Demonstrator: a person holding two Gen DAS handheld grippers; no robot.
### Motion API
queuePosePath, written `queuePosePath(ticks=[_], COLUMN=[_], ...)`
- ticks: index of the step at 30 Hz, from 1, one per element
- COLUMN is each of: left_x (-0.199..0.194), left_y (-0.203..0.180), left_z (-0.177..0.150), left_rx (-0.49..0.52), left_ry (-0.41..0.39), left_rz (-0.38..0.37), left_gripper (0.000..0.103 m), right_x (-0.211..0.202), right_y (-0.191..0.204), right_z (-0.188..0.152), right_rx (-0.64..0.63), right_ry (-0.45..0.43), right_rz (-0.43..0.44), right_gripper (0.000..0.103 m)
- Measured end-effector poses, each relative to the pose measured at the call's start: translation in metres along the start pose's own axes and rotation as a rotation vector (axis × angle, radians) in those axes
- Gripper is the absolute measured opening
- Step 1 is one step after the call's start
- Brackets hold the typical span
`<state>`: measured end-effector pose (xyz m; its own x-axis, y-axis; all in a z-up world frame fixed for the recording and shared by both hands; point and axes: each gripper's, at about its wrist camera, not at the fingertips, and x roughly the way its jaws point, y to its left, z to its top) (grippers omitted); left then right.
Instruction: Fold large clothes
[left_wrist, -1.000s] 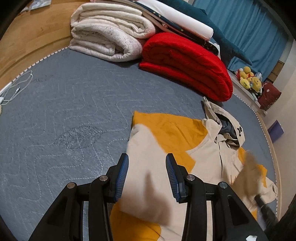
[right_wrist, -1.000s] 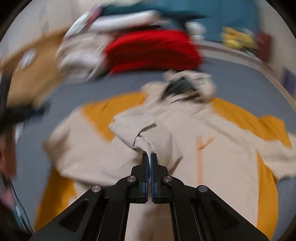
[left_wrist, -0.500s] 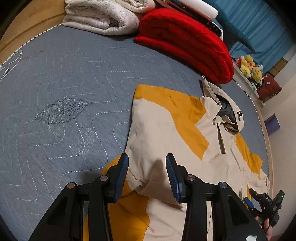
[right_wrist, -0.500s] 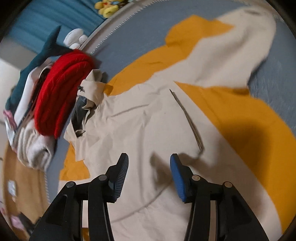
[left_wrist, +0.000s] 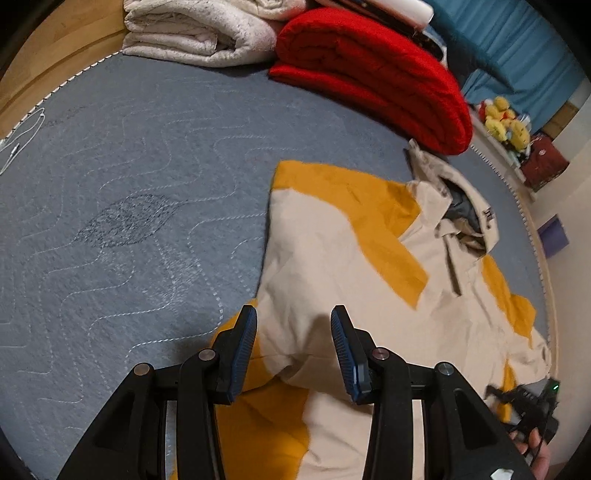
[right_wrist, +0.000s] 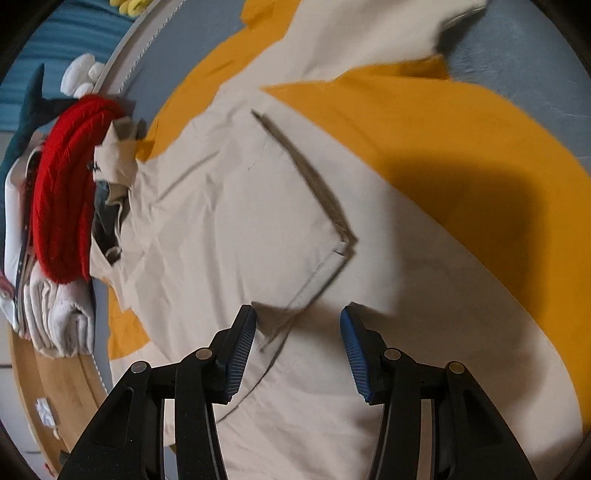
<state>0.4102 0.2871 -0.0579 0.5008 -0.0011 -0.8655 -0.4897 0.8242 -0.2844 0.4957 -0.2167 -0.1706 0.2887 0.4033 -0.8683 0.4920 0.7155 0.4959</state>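
Left wrist view
jacket: the cream-and-orange jacket lies flat on the grey bed, hood end toward the red blanket.
left tool: your left tool has its jaws apart with nothing clamped; it hangs over the folded-in sleeve edge near the jacket's left side.
left advice: if this edge is your next pinch, come straight down and take both layers at the fold, not just the top sheet.
right side seen from here: your right tool shows at the jacket's far lower corner; jaw state unreadable from this view.

Right wrist view
right tool: the right tool has its jaws parted, no cloth between the pads; it sits over the cream front panel.
flap: a folded sleeve cuff lies just ahead of the tips.
unfolded sleeve: the other sleeve is spread out toward the bed edge, likely the next piece to bring in.
right advice: grip near the cuff and carry it low across the chest so it lands flat.
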Motion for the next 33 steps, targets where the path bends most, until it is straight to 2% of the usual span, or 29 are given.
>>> queuePosePath(ticks=[2,3,4,5,6,7,10,12,15,17,19,21,22,24,26,29,31,33], left_x=[0.005,0.007,0.009,0.011,0.013,0.014,0.015,0.016,0.02,0.026,0.033,0.043,0.048,0.054,0.057,0.059,0.061,0.062], left_y=[0.003,0.004,0.005,0.005,0.006,0.006,0.005,0.003,-0.002,-0.005,-0.009,-0.014,-0.015,-0.016,-0.016,-0.017,-0.018,-0.02], left_z=[-0.003,-0.004,-0.005,-0.006,-0.006,-0.006,-0.007,-0.007,-0.01,-0.013,-0.017,-0.022,-0.024,-0.029,-0.031,-0.032,-0.034,-0.034], left_rx=[-0.006,-0.009,-0.008,-0.005,-0.003,-0.003,-0.005,0.001,0.015,0.027,0.036,0.048,0.052,0.06,0.07,0.084,0.093,0.1], left_ry=[0.016,0.025,0.034,0.046,0.052,0.056,0.062,0.064,0.071,0.087,0.109,0.146,0.163,0.183,0.191,0.193,0.203,0.203], left_rz=[0.029,0.036,0.039,0.042,0.044,0.047,0.043,0.041,0.041,0.042,0.042,0.042,0.045,0.054,0.07,0.082,0.104,0.13], left_gripper=[0.039,0.039,0.039,0.039,0.039,0.039,0.039,0.039,0.039,0.039,0.039,0.039,0.039,0.039,0.039,0.039,0.039,0.039], right_x=[0.002,0.004,0.003,0.0,-0.004,-0.012,-0.053,-0.097,-0.14,-0.144,-0.132,-0.105,-0.095,-0.069,-0.067,-0.081,-0.09,-0.087], right_y=[0.004,0.009,0.013,0.016,0.02,0.025,0.055,0.077,0.092,0.09,0.085,0.073,0.069,0.055,0.047,0.06,0.067,0.072], right_z=[0.006,0.009,0.011,0.013,0.014,0.014,0.01,0.002,-0.009,-0.006,0.004,0.024,0.03,0.044,0.045,0.039,0.036,0.035], right_rx=[-0.022,-0.037,-0.049,-0.054,-0.064,-0.09,-0.224,-0.344,-0.474,-0.495,-0.481,-0.429,-0.415,-0.357,-0.323,-0.379,-0.416,-0.442], right_ry=[-0.027,-0.033,-0.037,-0.046,-0.052,-0.071,-0.199,-0.334,-0.479,-0.524,-0.514,-0.45,-0.418,-0.303,-0.309,-0.404,-0.453,-0.43], right_rz=[0.025,0.035,0.048,0.084,0.113,0.144,0.268,0.402,0.486,0.428,0.292,0.094,0.034,-0.092,-0.139,-0.182,-0.171,-0.141], right_gripper=[0.049,0.042,0.025,0.022,0.014,0.01,0.009,0.009,0.009,0.009,0.01,0.016,0.021,0.03,0.03,0.031,0.037,0.045])
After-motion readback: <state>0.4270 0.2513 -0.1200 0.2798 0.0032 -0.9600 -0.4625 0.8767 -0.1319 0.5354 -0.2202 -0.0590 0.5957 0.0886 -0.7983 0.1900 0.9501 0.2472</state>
